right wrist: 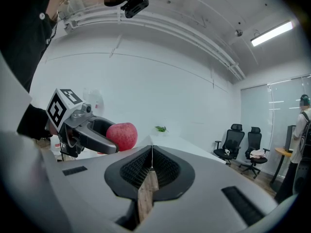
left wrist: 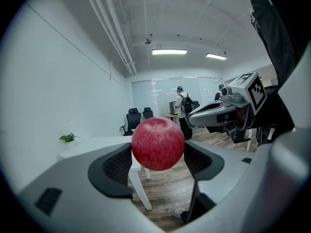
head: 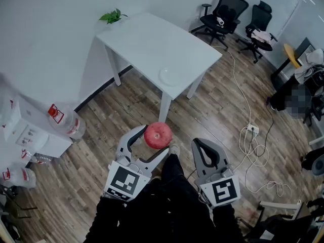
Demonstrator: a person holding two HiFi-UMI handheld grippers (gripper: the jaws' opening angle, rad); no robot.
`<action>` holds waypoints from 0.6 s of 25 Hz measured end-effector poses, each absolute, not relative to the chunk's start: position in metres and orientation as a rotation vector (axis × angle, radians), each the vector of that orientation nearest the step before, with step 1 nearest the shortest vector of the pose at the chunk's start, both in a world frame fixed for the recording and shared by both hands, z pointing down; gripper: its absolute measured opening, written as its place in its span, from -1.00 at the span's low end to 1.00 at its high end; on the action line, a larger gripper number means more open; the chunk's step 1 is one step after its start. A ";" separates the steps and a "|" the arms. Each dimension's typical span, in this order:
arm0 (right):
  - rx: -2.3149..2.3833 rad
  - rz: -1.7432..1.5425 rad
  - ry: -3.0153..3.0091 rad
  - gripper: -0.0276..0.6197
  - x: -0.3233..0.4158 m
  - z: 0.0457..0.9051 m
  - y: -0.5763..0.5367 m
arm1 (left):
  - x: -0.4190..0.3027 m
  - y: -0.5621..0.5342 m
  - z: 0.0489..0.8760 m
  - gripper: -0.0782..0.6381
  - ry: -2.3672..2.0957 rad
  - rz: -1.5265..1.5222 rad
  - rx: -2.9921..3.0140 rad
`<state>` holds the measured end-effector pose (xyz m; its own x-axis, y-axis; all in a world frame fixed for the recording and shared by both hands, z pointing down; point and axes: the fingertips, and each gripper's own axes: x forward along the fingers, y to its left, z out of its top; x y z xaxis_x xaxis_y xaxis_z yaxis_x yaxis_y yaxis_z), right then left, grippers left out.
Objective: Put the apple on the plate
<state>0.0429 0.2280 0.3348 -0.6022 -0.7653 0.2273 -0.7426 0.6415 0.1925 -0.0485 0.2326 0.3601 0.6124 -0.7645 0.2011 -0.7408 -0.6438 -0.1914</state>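
Observation:
A red apple (head: 158, 134) is clamped between the jaws of my left gripper (head: 153, 139), held in the air above the wooden floor in front of the table. From the left gripper view the apple (left wrist: 158, 143) fills the gap of the left gripper (left wrist: 158, 153). A white plate (head: 170, 76) lies on the near end of the white table (head: 147, 39), apart from the apple. My right gripper (head: 201, 145) is beside the left one, shut with nothing in it; its jaws (right wrist: 151, 152) meet. The apple (right wrist: 122, 136) also shows at left in the right gripper view.
A small green plant (head: 112, 16) stands at the table's far corner. Office chairs (head: 225, 11) are at the back right. Cables and a power strip (head: 251, 130) lie on the floor at right. Water bottles (head: 68, 123) and a white cabinet (head: 25, 130) are at left.

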 end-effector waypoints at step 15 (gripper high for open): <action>1.128 -0.147 -2.644 -0.79 0.039 0.336 0.177 | -0.051 0.183 0.357 0.19 1.327 -0.430 -2.703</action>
<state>0.0391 0.1772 0.3364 -0.6637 -0.7209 0.1997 -0.6942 0.6930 0.1943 -0.0507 0.1834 0.3565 0.5802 -0.7877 0.2072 -0.7594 -0.6151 -0.2121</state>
